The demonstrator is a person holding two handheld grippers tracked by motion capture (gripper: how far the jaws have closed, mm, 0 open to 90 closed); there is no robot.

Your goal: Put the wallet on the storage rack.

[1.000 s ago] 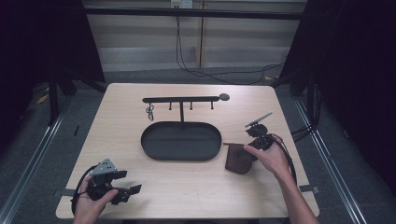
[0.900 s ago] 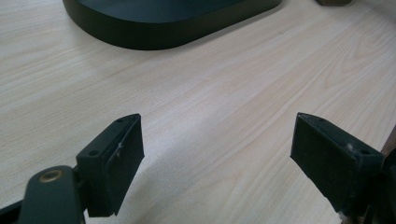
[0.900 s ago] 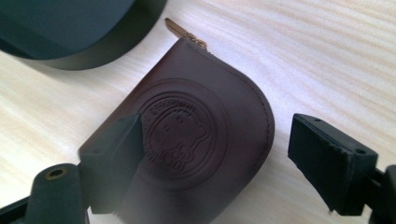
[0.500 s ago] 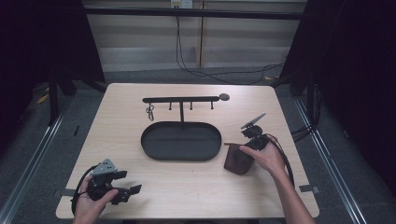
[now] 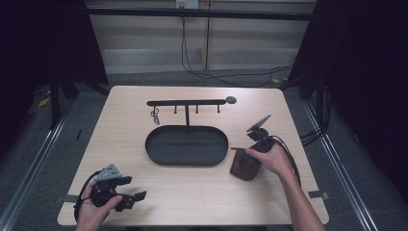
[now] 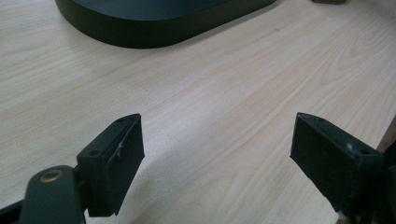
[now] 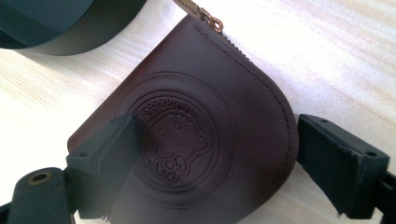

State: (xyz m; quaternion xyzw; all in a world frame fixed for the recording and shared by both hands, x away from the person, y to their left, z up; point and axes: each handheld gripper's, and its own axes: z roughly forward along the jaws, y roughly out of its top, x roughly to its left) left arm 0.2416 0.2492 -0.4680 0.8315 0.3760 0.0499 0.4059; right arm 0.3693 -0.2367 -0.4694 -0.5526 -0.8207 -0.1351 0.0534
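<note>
On the table (image 5: 202, 192), both tongs gape: right tongs (image 7: 215, 154) straddle the pouch (image 7: 201, 135) beside the bare tray (image 5: 186, 146).

Tabletop (image 5: 144, 202): light wood grain. Tray (image 5: 186, 146): black, oval, at centre. Rack (image 5: 186, 103): black bar with hooks, rising behind the tray. Keyring (image 5: 155, 115): hanging from the leftmost hook.

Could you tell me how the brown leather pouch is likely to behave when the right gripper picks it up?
The brown leather pouch looks soft, so it may flex or sag. Its smooth embossed face could slip between the pads. Lying flat on the table, it seems unlikely to roll.
</note>
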